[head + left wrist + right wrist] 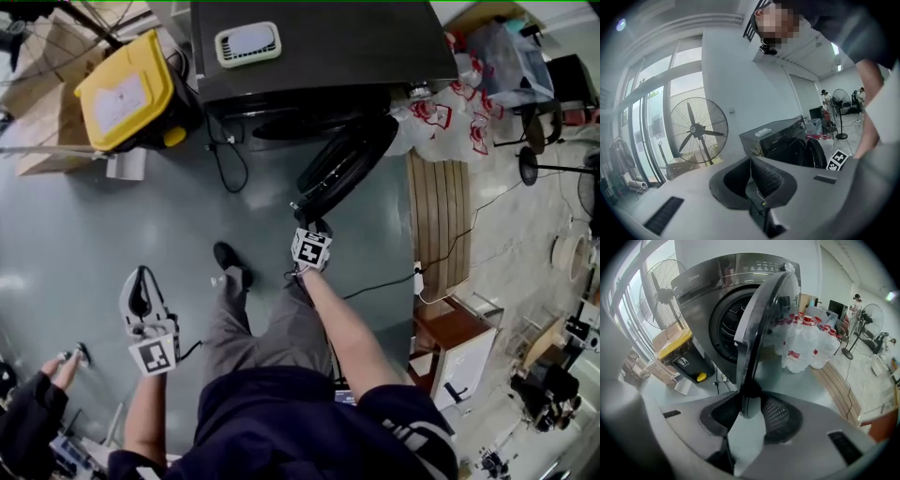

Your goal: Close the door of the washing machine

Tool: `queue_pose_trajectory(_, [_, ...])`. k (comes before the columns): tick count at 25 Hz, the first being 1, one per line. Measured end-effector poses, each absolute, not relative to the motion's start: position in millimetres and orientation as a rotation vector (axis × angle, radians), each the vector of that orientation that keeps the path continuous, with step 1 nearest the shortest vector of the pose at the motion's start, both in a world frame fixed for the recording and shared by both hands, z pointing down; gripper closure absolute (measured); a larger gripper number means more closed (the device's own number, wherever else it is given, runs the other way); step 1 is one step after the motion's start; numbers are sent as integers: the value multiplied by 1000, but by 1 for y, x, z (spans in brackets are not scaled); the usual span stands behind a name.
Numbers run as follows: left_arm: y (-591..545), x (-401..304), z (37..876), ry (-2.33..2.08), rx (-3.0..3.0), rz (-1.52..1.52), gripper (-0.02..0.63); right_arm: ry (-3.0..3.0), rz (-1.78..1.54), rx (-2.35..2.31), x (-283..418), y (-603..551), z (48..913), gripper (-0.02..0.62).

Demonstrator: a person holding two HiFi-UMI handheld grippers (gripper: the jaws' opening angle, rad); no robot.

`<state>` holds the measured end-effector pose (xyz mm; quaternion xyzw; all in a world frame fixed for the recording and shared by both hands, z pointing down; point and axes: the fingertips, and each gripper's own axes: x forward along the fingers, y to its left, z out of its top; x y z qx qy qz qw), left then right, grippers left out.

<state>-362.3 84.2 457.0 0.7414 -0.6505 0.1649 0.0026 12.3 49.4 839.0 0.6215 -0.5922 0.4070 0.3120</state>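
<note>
A dark washing machine (319, 47) stands at the top of the head view, its round door (347, 159) swung out towards me. In the right gripper view the door (768, 333) runs edge-on up from the jaws, with the drum opening behind it. My right gripper (300, 214) points steeply down at the door's free edge. Its jaws (749, 411) straddle the rim, and I see no firm press on it. My left gripper (141, 277) hangs low at my left side, away from the machine. Its pads (750, 161) are together with nothing between them.
A yellow-lidded bin (127, 89) stands left of the machine. White printed bags (441, 122) and a wooden pallet (441, 225) lie to its right. A cable (230, 164) trails on the floor in front. Another person's hand (56, 370) shows at lower left.
</note>
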Motion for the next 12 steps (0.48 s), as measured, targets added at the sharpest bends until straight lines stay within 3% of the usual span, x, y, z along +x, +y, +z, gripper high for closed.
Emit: queue_pose_trajectory(12, [55,-445,472,-1929,2364,486,578,-1486,1134,1763,-49,-12,841,434])
